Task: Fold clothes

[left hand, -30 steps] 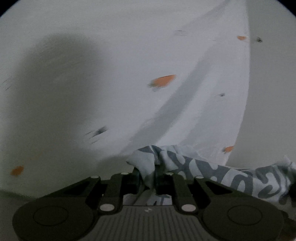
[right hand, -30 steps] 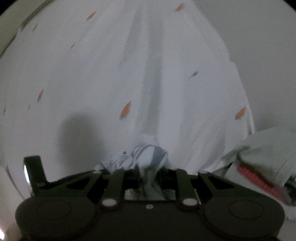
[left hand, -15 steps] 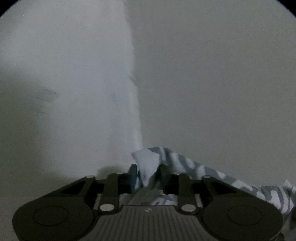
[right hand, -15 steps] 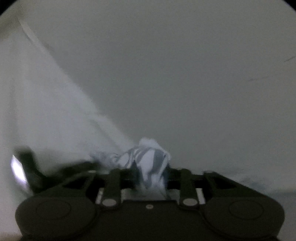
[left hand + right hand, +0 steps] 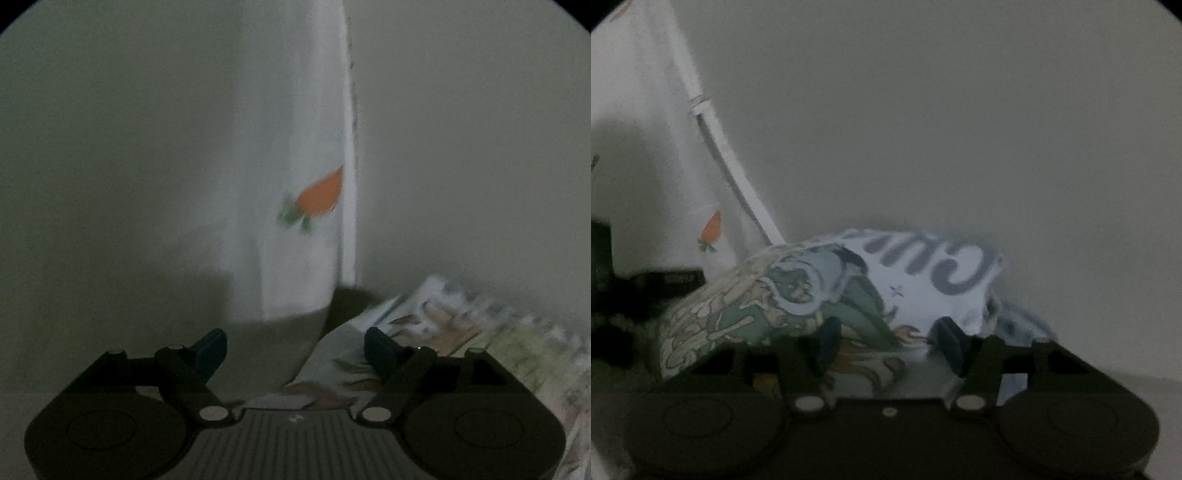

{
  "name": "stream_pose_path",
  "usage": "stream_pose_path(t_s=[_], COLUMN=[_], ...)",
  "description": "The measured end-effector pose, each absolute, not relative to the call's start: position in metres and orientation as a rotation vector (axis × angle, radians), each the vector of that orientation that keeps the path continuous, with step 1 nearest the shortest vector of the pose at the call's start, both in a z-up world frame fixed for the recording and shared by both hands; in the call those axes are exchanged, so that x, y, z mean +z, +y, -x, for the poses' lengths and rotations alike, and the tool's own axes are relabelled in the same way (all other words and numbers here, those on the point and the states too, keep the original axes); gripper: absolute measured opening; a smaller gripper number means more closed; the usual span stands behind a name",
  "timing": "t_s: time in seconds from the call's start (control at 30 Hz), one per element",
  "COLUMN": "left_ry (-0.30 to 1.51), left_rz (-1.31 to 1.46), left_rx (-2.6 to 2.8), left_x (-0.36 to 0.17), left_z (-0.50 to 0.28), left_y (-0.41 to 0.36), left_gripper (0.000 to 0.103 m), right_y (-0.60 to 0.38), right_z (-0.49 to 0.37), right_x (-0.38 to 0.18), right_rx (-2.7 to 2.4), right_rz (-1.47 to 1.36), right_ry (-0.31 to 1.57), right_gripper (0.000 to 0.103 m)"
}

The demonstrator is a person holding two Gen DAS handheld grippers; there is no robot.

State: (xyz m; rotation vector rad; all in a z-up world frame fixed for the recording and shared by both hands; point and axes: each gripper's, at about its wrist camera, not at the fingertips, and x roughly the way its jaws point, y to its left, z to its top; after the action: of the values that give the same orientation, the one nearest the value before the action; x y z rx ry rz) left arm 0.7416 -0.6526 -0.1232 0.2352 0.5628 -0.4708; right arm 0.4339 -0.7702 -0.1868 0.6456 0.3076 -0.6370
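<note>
A printed garment, pale with grey letters and a green cartoon print, lies bunched right in front of my right gripper. That gripper's jaws stand apart, with cloth lying between and under them, loose. In the left wrist view my left gripper is wide open and holds nothing. The same garment lies at its lower right, behind the right finger, blurred.
A white sheet with orange carrot prints hangs or lies ahead of the left gripper and also shows at the left of the right wrist view. A plain grey wall fills the background. A dark object sits at the far left.
Both grippers were shut on the garment's grey-patterned edge and have opened and let it go. The garment now lies bunched on the surface. Both views swung from the carrot sheet toward the wall.
</note>
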Motion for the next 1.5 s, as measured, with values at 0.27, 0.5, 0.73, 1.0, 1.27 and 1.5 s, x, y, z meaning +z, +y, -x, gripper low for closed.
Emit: stream_pose_path(t_s=[0.27,0.5,0.73,1.0,1.27,1.5], left_ry=[0.65,0.675,0.708,0.656,0.47,0.513], left_rz=[-0.096,-0.02,-0.002,0.058,0.16,0.106], left_rx=[-0.468,-0.514,-0.424,-0.306,-0.234,-0.173], left_x=[-0.103,-0.08,-0.078,-0.046,-0.02,-0.024], left_z=[-0.753,-0.69,-0.594,-0.477,-0.351,-0.264], left_y=[-0.621,-0.532,-0.435,-0.322,-0.214,-0.142], left_gripper=[0.088,0.093,0.095,0.097,0.103,0.103], right_y=[-0.755,-0.733,-0.682,-0.597,-0.472,-0.371], right_z=[-0.433,-0.425,-0.4,-0.367,-0.297,-0.22], right_x=[-0.18,-0.153,-0.123,-0.089,-0.06,-0.04], right_rx=[-0.695,-0.604,-0.474,-0.316,-0.161,-0.093], right_rz=[-0.473,-0.487,-0.433,-0.338,-0.238,-0.217], right_ry=[0.432,0.461,0.439,0.399,0.373,0.361], right_gripper=[0.077,0.1,0.102,0.103,0.103,0.103])
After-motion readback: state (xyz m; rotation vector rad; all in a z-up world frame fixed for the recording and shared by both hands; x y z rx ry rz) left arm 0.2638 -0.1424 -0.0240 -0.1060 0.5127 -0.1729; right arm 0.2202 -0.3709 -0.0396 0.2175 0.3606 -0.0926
